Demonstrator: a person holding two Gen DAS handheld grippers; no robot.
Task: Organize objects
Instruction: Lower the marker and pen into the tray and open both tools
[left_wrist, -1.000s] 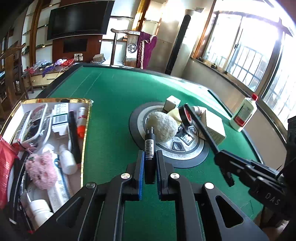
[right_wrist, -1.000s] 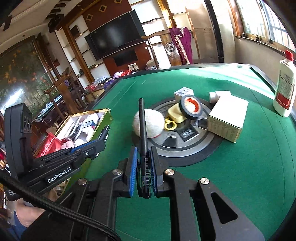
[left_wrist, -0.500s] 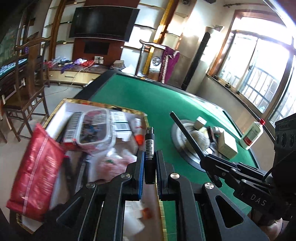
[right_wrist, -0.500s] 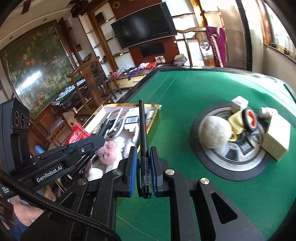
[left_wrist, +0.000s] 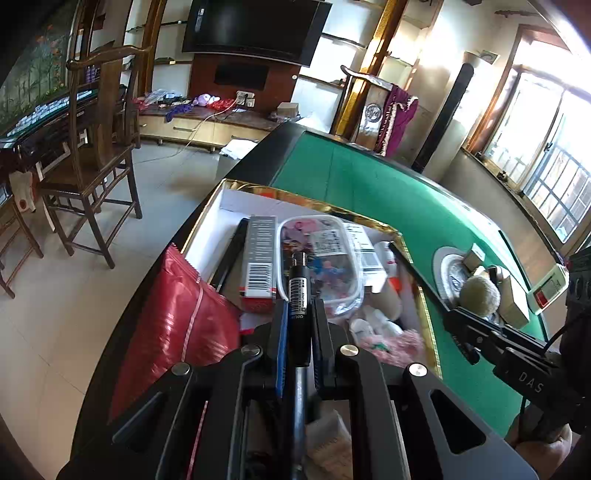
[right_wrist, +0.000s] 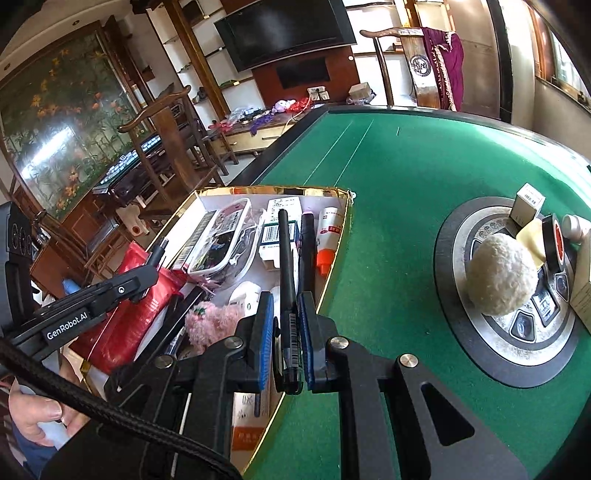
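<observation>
Pens, 2 of them, hang over the gold-rimmed box (right_wrist: 334, 192): left gripper (left_wrist: 299, 314) pinching a stubby one (left_wrist: 297, 291), right gripper (right_wrist: 286, 321) a long one (right_wrist: 284, 258), so I'd lower both into bare gaps before spreading the fingers.

Two grippers show: left (left_wrist: 299, 325) and right (right_wrist: 286, 325), each clamped on one black pen, so two held pens (left_wrist: 300, 291) (right_wrist: 286, 266). One gold-rimmed box (right_wrist: 258, 190) sits on one green table (right_wrist: 406, 177). In the box: one red pouch (left_wrist: 177, 325), one clear case (right_wrist: 221, 240), one pink fluffy thing (right_wrist: 212, 321), one orange-capped tube (right_wrist: 327, 236), one more loose pen (right_wrist: 307, 243). On the round hub (right_wrist: 458, 332): one woolly ball (right_wrist: 502, 277), one tape roll (right_wrist: 552, 243), one small carton (right_wrist: 528, 205). Two wooden chairs (left_wrist: 99, 147) (right_wrist: 173, 140) and one television (right_wrist: 284, 29) stand beyond.
</observation>
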